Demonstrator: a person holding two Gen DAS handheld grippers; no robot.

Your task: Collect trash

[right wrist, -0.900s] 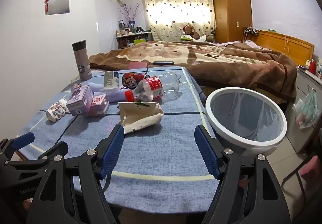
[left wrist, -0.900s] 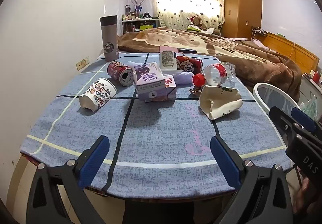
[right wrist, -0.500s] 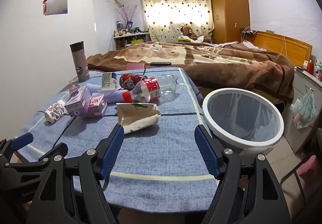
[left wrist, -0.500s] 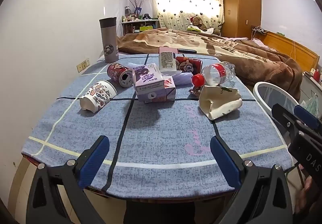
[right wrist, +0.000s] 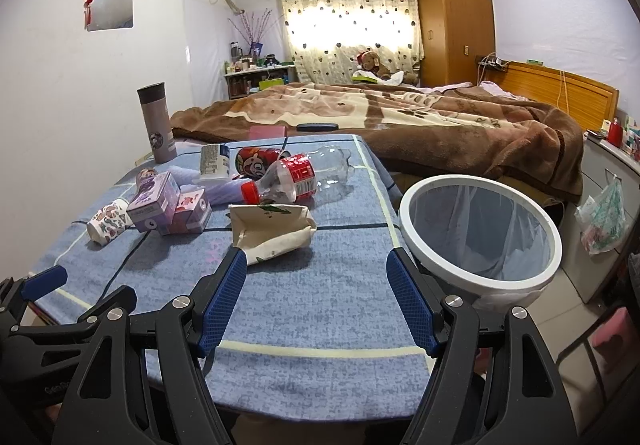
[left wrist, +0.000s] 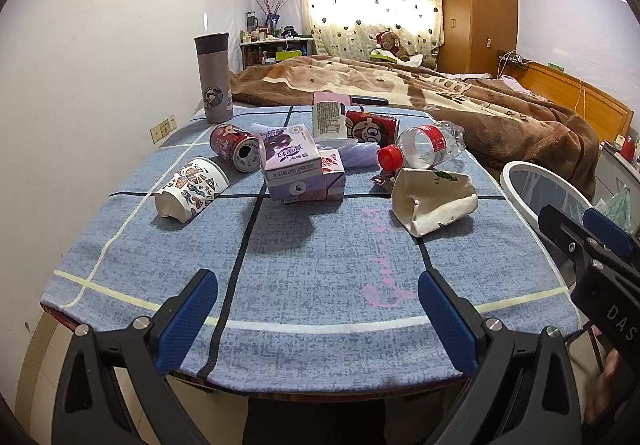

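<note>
— Where's the trash? 
— Strewn mid-counter (left wrist: pixel 320 269), on blue checked cloth; the round white-rimmed bin (right wrist: pixel 480 233) stands just off its right edge. 
— Nearest piece? 
— The crumpled cream paper bag (right wrist: pixel 272 231), long axis crosswise, just ahead-left of the right gripper (right wrist: pixel 316 297). Both it and the left gripper (left wrist: pixel 318 319) gape, empty.

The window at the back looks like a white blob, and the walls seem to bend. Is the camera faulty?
Left wrist view: the curtain is blown out by backlight, and the wardrobe bows from the fisheye lens. Right wrist view: same glare on the curtain, black corners, table still sharp. Likely normal.
</note>
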